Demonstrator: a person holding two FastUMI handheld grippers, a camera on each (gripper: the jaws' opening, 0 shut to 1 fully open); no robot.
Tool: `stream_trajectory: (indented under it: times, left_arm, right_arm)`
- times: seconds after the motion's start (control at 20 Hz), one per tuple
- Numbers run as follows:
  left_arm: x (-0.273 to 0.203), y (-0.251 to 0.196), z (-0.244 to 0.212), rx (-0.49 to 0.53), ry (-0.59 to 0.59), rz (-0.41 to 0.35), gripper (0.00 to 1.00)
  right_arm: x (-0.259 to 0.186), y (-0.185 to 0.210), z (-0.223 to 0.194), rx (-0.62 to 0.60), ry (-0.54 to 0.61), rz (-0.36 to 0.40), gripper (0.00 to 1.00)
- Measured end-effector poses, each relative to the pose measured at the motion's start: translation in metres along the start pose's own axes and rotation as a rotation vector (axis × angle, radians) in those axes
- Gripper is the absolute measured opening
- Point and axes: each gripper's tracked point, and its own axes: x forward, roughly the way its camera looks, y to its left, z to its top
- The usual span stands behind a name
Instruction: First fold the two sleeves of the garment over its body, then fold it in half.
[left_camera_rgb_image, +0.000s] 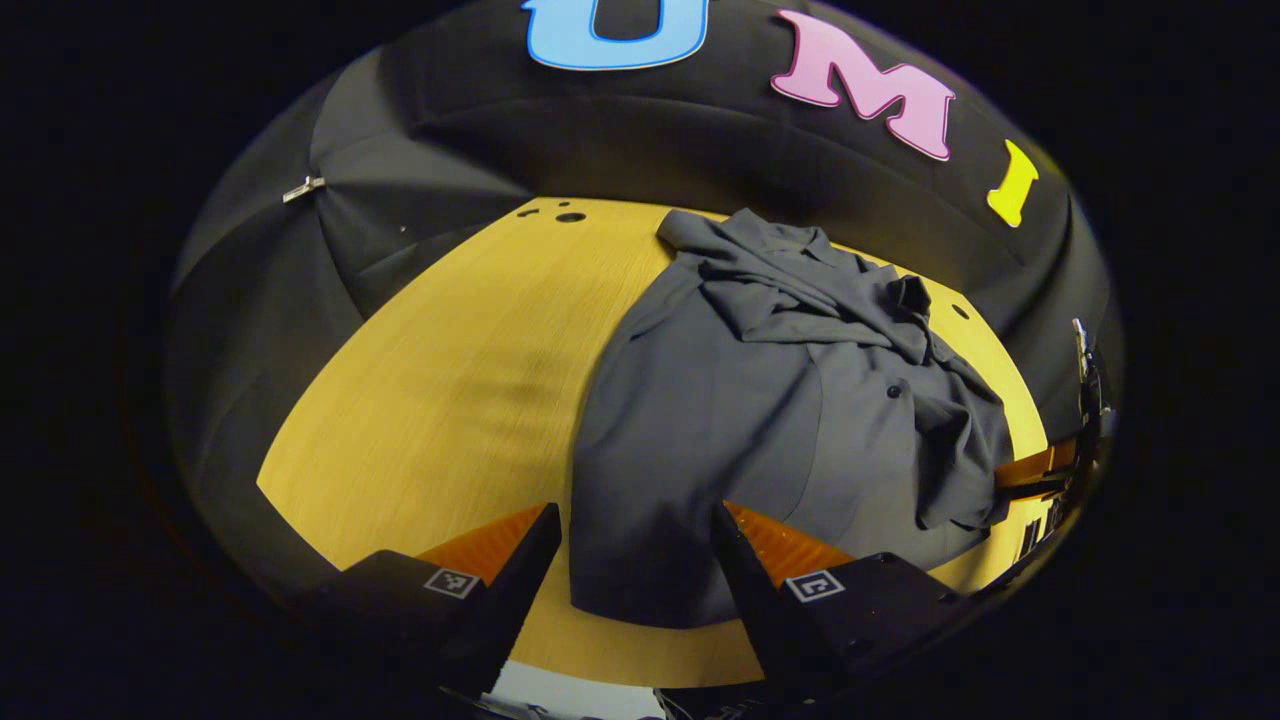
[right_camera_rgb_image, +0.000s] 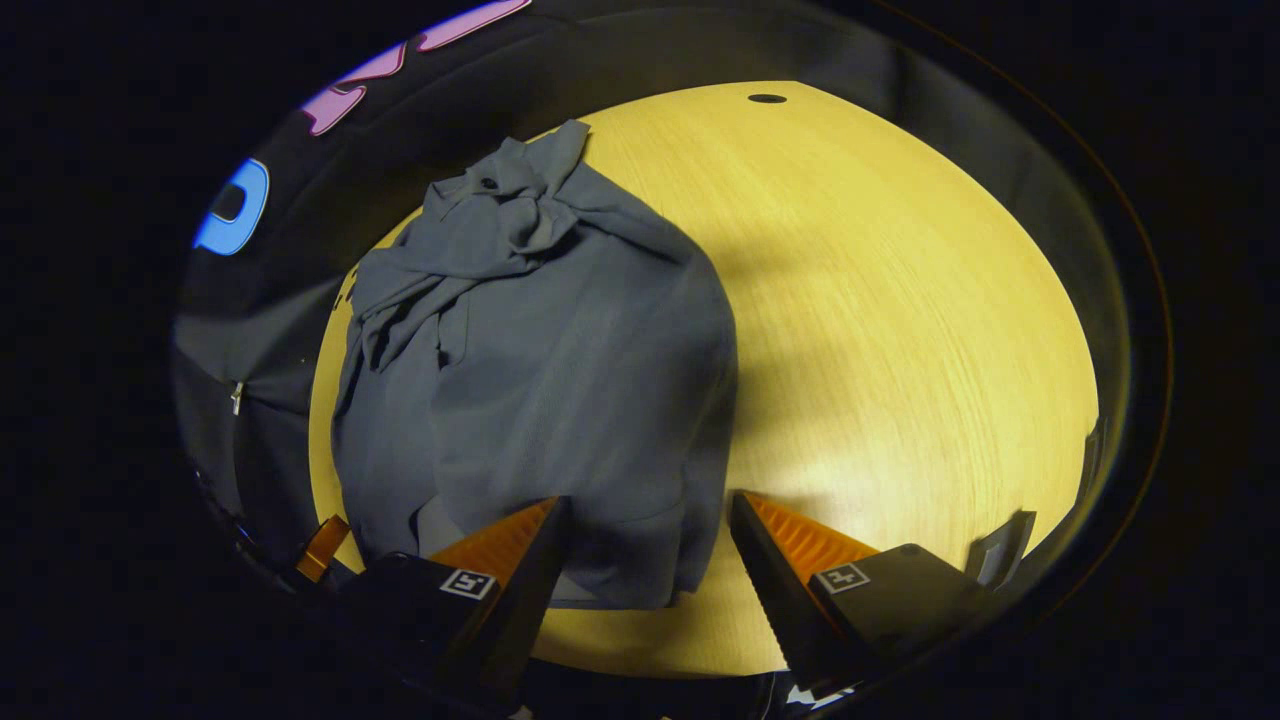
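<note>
The grey shirt (left_camera_rgb_image: 730, 400) lies on the wooden table (left_camera_rgb_image: 450, 380), both sleeves bunched in creases across its upper body and its hem towards the near edge. The left gripper (left_camera_rgb_image: 632, 545) and right gripper (right_camera_rgb_image: 645, 540) hover over the hem, jaws spread wide, gripping nothing.

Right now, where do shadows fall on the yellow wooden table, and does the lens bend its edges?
Left gripper view: a soft dark band crosses the yellow wooden table left of the grey shirt. Right gripper view: shadow lies right of the shirt. Both views curve the table's edges strongly.
</note>
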Motion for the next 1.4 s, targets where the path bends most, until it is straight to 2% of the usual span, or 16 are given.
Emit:
stream_trajectory:
  times: [0.2, 0.6, 0.7, 0.75, 0.8, 0.85, 0.9, 0.95, 1.0, 1.15, 1.25, 1.3, 1.4]
  left_arm:
    - [0.005, 0.002, -0.01, -0.013, 0.021, 0.004, 0.95]
    - [0.019, 0.005, -0.035, 0.006, 0.096, 0.047, 0.96]
    - [0.02, 0.005, -0.037, 0.03, 0.096, 0.066, 0.95]
    - [0.021, 0.001, -0.036, 0.047, 0.09, 0.06, 0.94]
    - [0.02, -0.001, -0.038, 0.058, 0.092, 0.06, 0.86]
    - [0.023, -0.004, -0.038, 0.062, 0.094, 0.052, 0.84]
    - [0.024, -0.005, -0.038, 0.067, 0.096, 0.051, 0.79]
    - [0.024, -0.008, -0.038, 0.07, 0.1, 0.044, 0.75]
    - [0.024, -0.011, -0.039, 0.074, 0.104, 0.033, 0.65]
    - [0.026, -0.022, -0.038, 0.107, 0.108, -0.008, 0.35]
    - [0.026, -0.026, -0.036, 0.15, 0.105, -0.038, 0.18]
    - [0.026, -0.025, -0.035, 0.159, 0.112, -0.054, 0.12]
    - [0.023, -0.022, -0.029, 0.129, 0.126, -0.082, 0.07]
  right_arm:
    - [0.006, 0.018, -0.006, -0.073, 0.014, -0.012, 0.99]
    - [0.013, 0.014, -0.019, -0.35, 0.042, -0.173, 0.98]
    - [0.012, 0.019, -0.017, -0.416, 0.052, -0.164, 0.92]
    - [0.014, 0.022, -0.018, -0.435, 0.057, -0.159, 0.72]
    - [0.016, 0.029, -0.02, -0.448, 0.059, -0.148, 0.74]
    - [0.017, 0.033, -0.022, -0.472, 0.061, -0.137, 0.51]
    - [0.017, 0.039, -0.024, -0.5, 0.058, -0.112, 0.43]
    - [0.018, 0.043, -0.024, -0.523, 0.049, -0.094, 0.3]
    - [0.018, 0.046, -0.025, -0.535, 0.039, -0.076, 0.21]
    - [0.022, 0.052, -0.025, -0.542, 0.046, -0.017, 0.08]
    - [0.02, 0.056, -0.026, -0.522, 0.073, 0.052, 0.06]
    - [0.018, 0.056, -0.023, -0.509, 0.07, 0.067, 0.06]
    - [0.015, 0.053, -0.017, -0.461, 0.056, 0.086, 0.06]
